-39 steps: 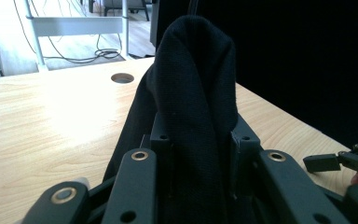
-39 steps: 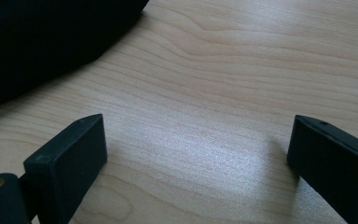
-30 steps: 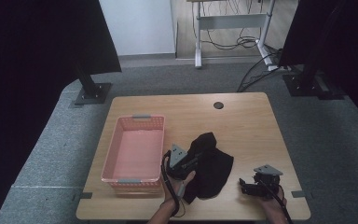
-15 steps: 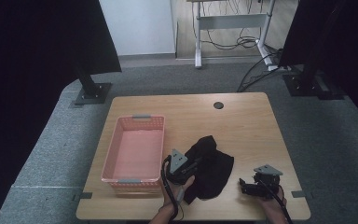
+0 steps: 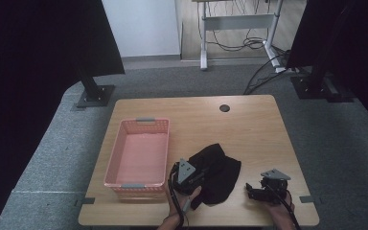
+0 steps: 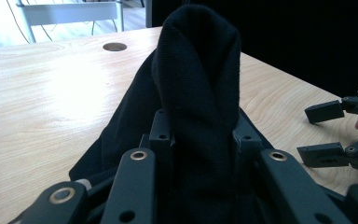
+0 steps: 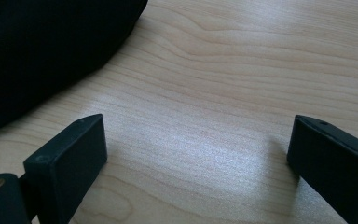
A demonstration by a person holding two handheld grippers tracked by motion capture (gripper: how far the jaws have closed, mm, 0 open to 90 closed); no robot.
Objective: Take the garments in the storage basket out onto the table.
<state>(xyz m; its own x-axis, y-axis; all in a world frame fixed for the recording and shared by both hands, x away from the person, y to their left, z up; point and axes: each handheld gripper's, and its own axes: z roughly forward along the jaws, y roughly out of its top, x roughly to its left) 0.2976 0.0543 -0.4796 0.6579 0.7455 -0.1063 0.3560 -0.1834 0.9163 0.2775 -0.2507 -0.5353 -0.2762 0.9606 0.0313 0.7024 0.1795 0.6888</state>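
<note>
A: What's hard to see?

B: Left gripper jaw tips, buried in the black cloth. The person's hands are cut off at the near edge.

A: Surroundings?

B: Pink basket left of the cloth, apart from it. Cable hole far side of the table.

A: Grippers?

B: Left one clamped tight on a raised fold of cloth, near-centre of the table. Right gripper jaws wide apart, holding nothing, just right of the cloth, over bare wood.
</note>
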